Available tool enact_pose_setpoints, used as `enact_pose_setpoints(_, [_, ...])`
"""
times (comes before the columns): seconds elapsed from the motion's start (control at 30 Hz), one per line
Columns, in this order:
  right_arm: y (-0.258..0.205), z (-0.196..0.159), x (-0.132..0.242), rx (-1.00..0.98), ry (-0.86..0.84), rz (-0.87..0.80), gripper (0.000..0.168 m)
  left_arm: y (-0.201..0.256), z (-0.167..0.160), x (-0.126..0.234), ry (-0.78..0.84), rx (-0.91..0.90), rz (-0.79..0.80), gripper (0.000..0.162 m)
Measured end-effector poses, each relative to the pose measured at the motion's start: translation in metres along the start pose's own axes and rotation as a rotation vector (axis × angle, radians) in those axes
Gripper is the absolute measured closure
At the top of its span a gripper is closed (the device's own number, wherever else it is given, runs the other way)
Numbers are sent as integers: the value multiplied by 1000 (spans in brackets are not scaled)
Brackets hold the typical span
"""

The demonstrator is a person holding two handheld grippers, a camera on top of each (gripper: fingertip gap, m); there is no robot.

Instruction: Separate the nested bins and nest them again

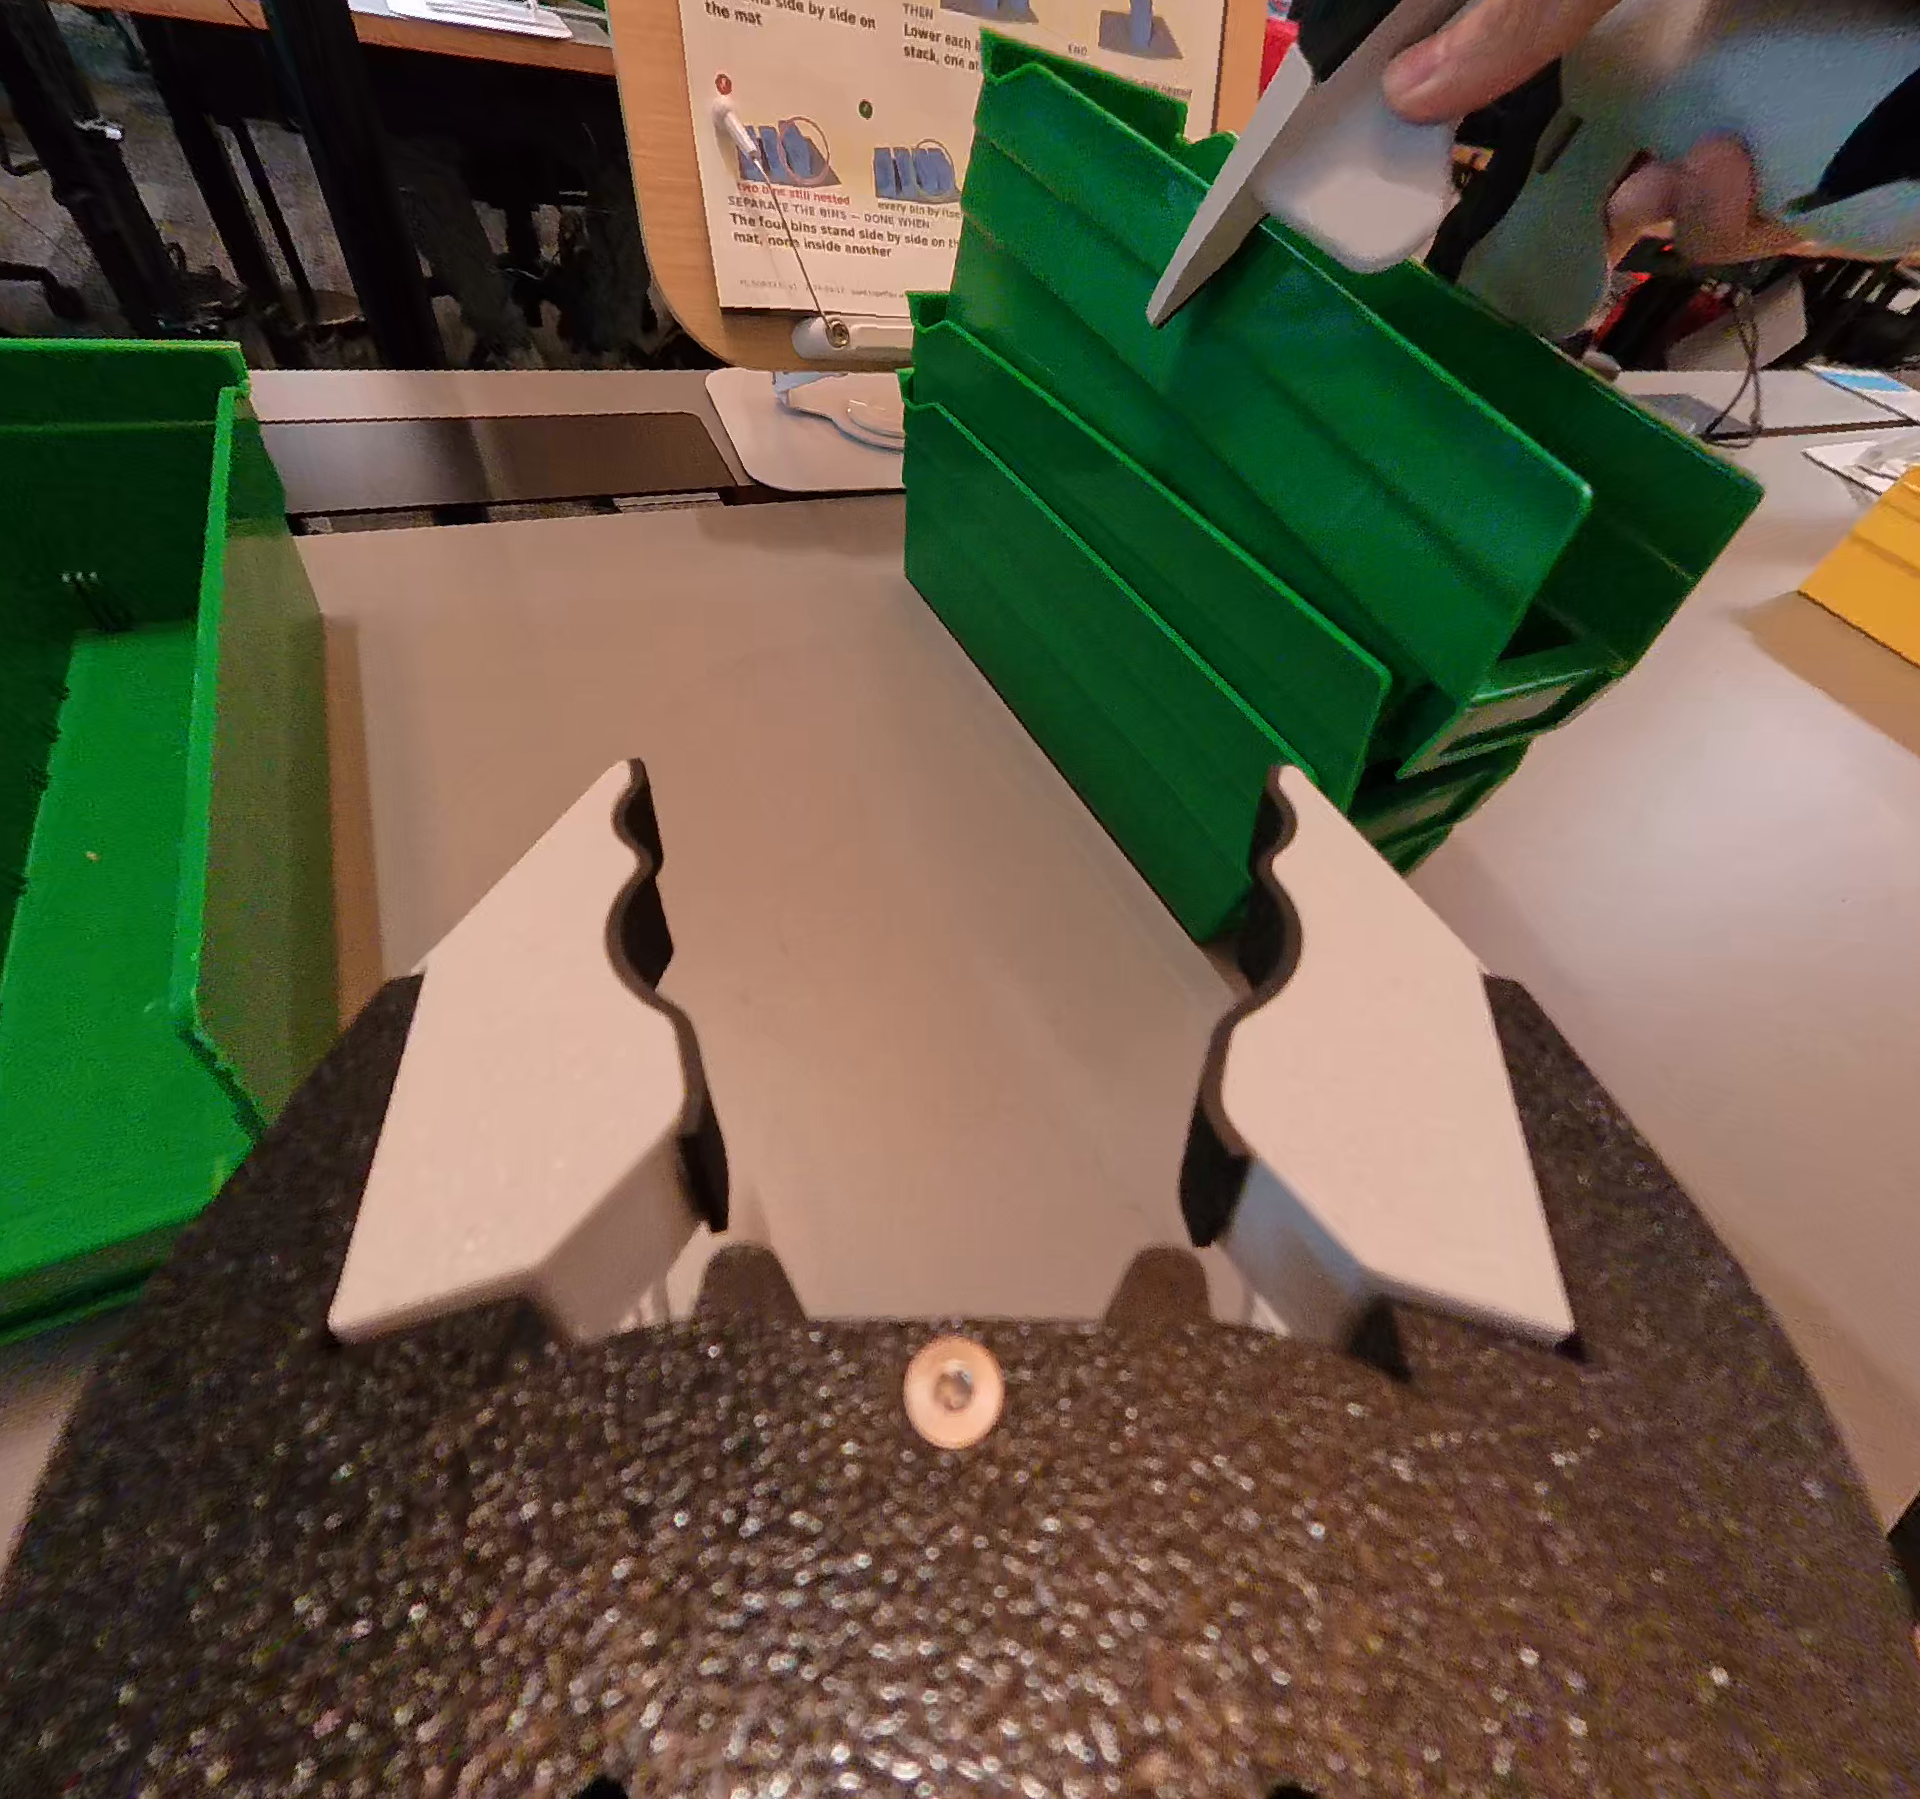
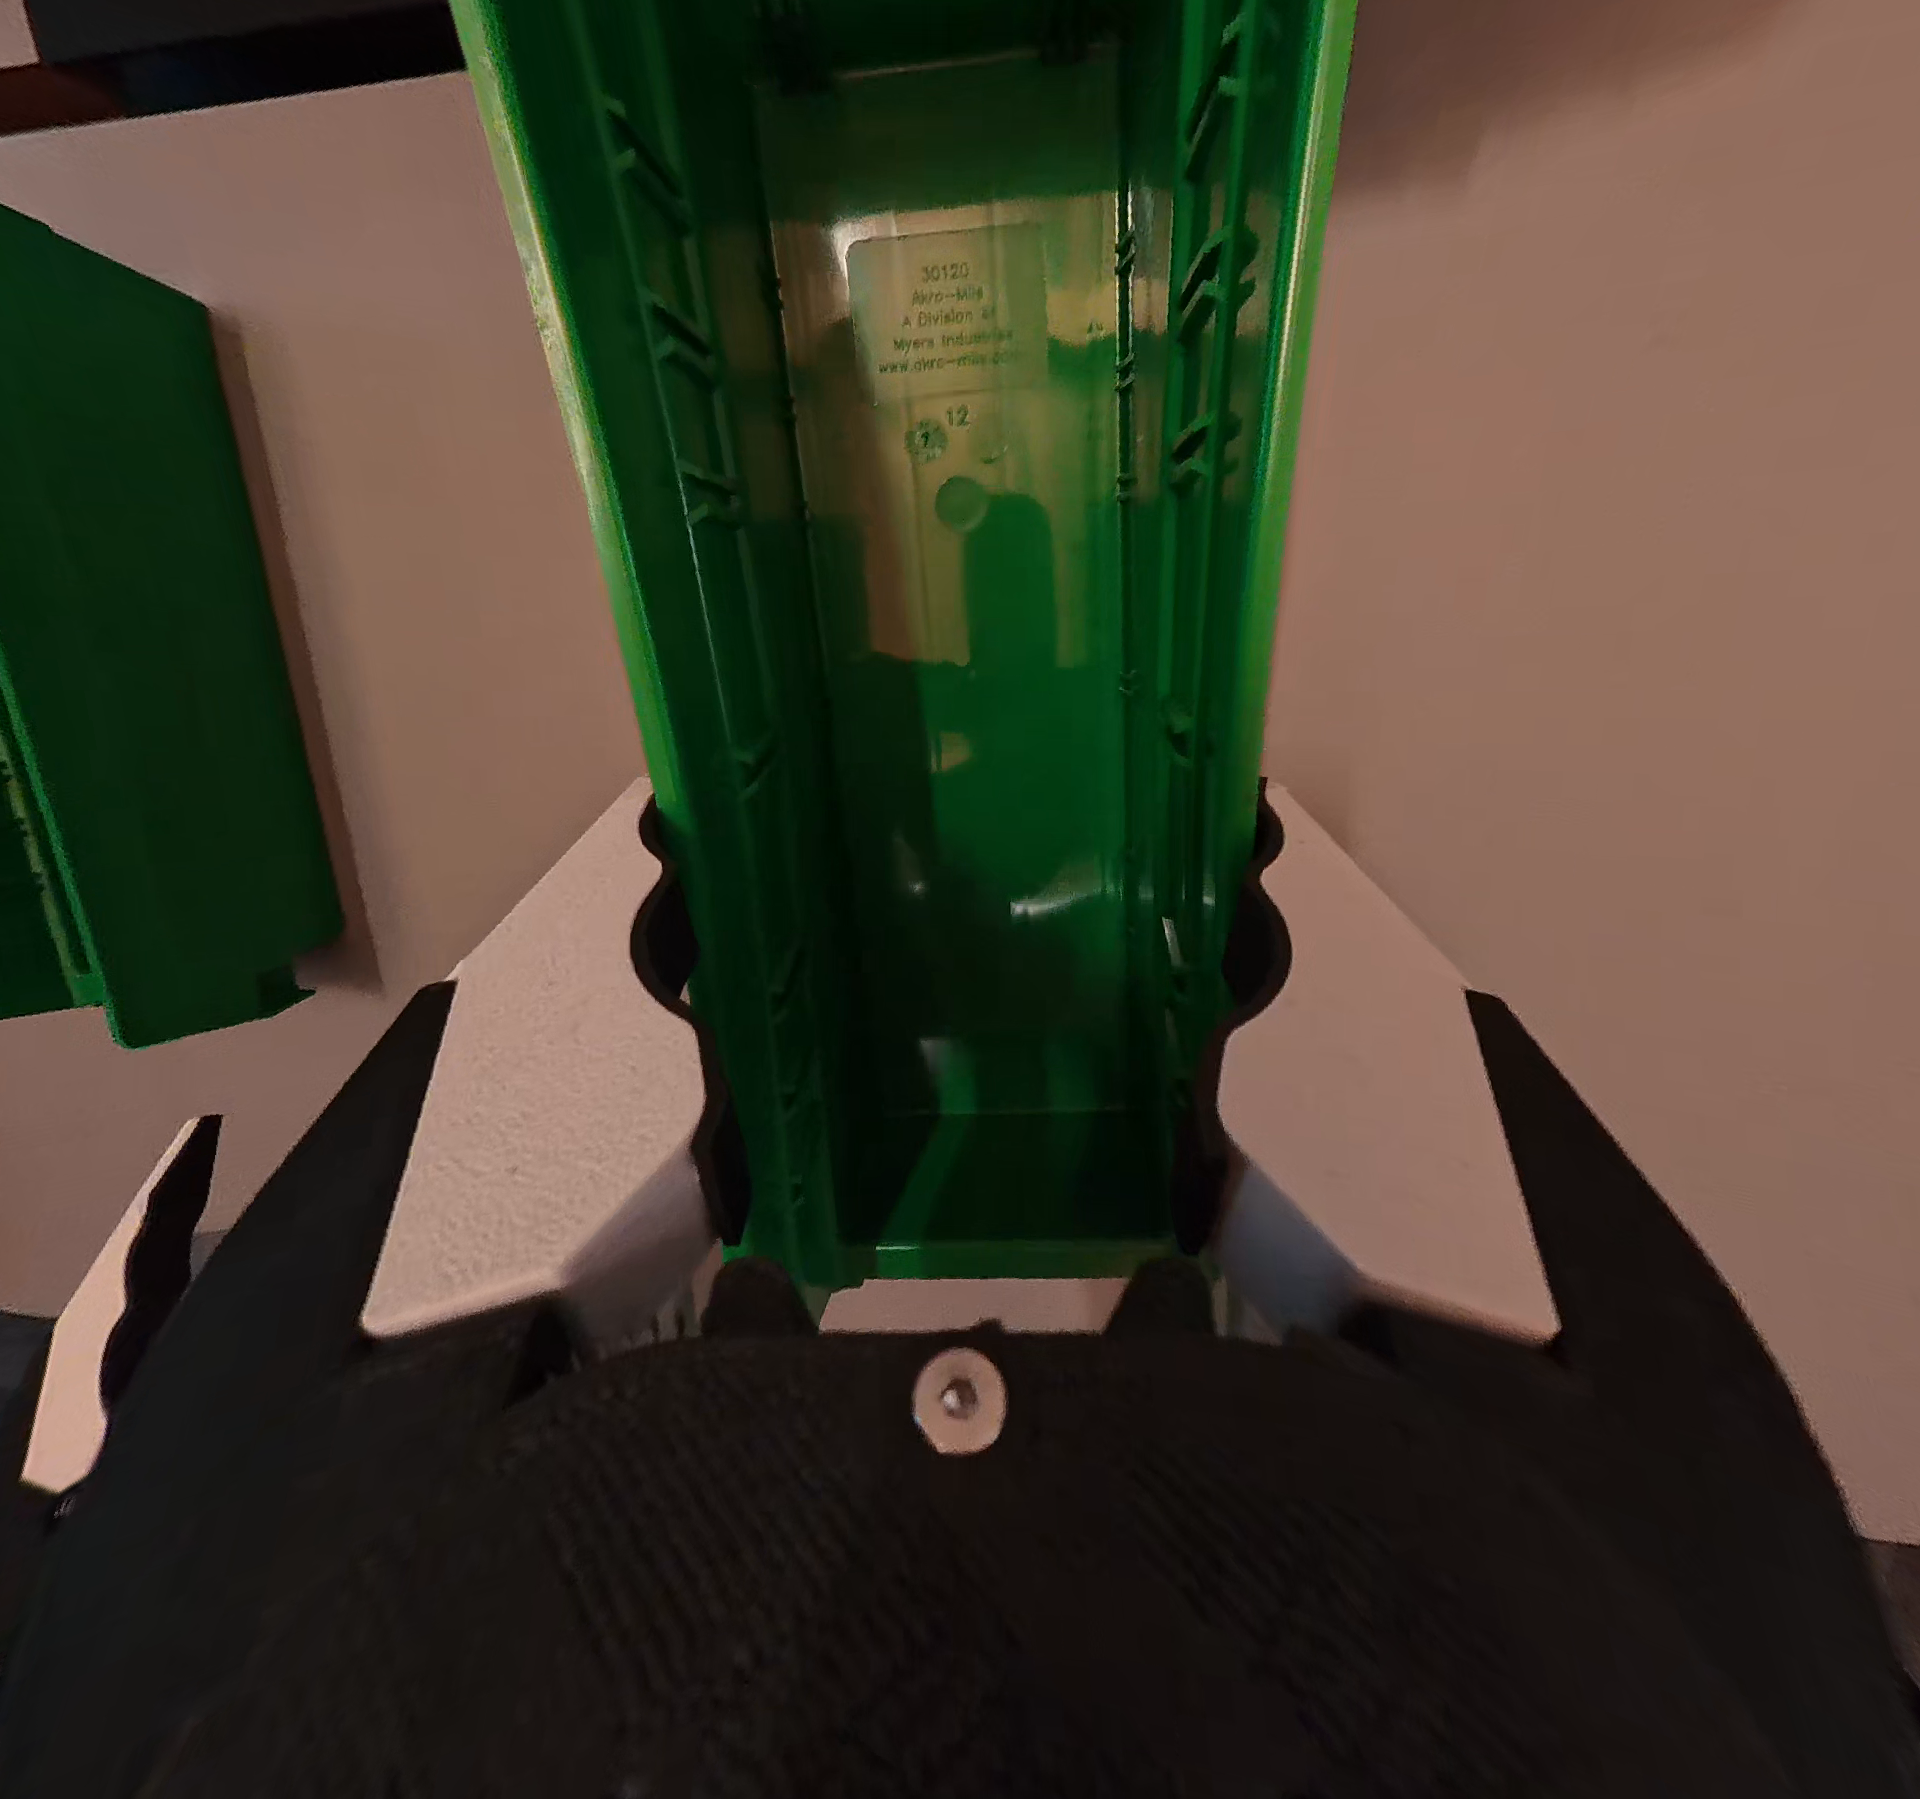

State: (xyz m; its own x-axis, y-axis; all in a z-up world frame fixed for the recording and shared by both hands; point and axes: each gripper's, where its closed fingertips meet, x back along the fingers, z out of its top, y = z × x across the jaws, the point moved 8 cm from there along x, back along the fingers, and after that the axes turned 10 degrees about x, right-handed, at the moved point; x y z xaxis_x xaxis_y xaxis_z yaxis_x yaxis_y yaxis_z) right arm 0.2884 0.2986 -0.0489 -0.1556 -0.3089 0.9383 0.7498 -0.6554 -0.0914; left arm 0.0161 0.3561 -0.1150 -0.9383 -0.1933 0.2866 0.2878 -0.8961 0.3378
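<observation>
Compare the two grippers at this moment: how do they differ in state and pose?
The left gripper is open and empty, low over the table; the right gripper is shut on the top green bin of the nested stack, gripping its outer side walls. The left points level, the right angles steeply downward. Both have pale fingers with wavy black pads.

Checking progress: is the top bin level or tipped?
Tipped. The top bin, gripped by the right gripper, slants above the stack.
</observation>
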Motion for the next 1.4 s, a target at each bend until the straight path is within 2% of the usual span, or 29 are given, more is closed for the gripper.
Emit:
enact_pose_setpoints(0.37, [-4,-7,-21,27,5,-49,59,4,-1,-2,-4,-11,-6,51])
enact_pose_setpoints(0.57, [-4,-6,-23,55,10,-39,44,4,-2,-4,-15,-12,-7,51])
enact_pose_setpoints(0.77, [-4,8,-2,141,28,-56,34,4,-2,-4,-14,-14,-4,50])
enact_pose_setpoints(0.9, [-1,24,32,219,173,8,29,5,-2,-4,-18,-22,4,50])
enact_pose_setpoints(1.03, [24,20,58,321,307,47,30,4,-1,-3,-16,-27,16,50])
enact_pose_setpoints(1.23, [90,-28,67,401,566,163,38,-4,-1,-1,-21,-35,65,50])
enact_pose_setpoints(1.3, [115,-50,59,407,691,217,49,-9,-1,0,-25,-34,92,50])
enact_pose_setpoints(1.4, [149,-81,38,362,868,301,54,-20,-3,0,-30,-14,122,50])
